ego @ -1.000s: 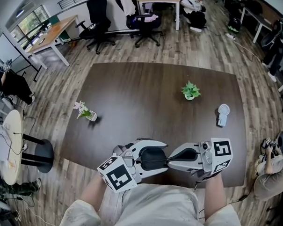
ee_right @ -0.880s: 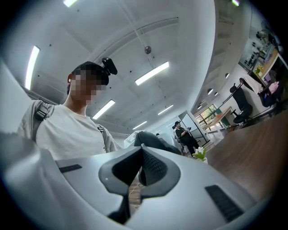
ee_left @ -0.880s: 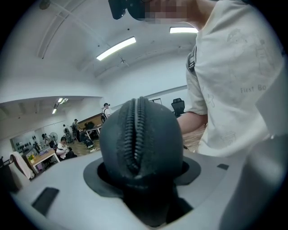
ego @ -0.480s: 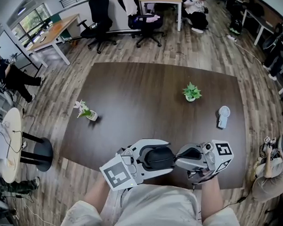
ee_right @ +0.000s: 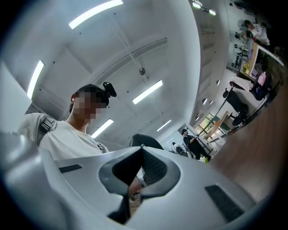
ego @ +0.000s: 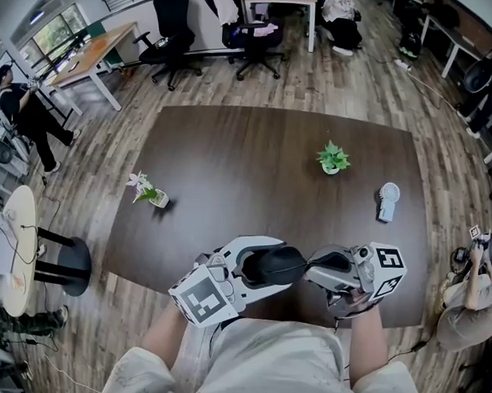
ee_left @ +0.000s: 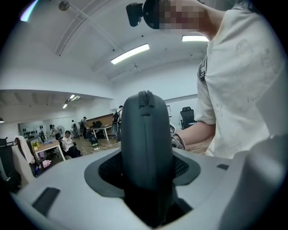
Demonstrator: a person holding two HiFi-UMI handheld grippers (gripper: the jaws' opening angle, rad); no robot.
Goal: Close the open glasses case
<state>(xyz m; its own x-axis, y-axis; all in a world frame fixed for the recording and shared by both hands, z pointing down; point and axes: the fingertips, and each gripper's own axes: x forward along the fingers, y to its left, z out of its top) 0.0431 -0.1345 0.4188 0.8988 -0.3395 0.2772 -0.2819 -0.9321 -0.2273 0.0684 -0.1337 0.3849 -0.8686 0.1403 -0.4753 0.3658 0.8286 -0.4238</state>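
Dark grey and smooth-shelled, the glasses case point(ee_left: 146, 148) stands between the jaws of the left hand-held gripper point(ego: 283, 266), above the near edge of the table point(ego: 253, 175) and close in front of the person's body. In the left gripper view the case fills the gap from one textured pad to the other. A thin seam runs down the face turned toward the camera, and no gap shows between the two halves there. These jaws have just been closing, and they sit clamped on the case, one on each side.

The right hand-held gripper point(ego: 310, 269) comes in from the right with its jaws pressed together and nothing between them. Its tip sits just beside the right end of the case. Whether it actually touches the shell cannot be told from the head view. In the right gripper view, the rounded dark top of the case shows just beyond the closed tips.

The table is brown wood. Far from the grippers, a small green plant point(ego: 331, 158) stands in a pot toward the right. A little white fan point(ego: 387, 200) stands nearer the right edge. Well apart from both, on the left side, is a small pot of pale flowers point(ego: 148, 193).
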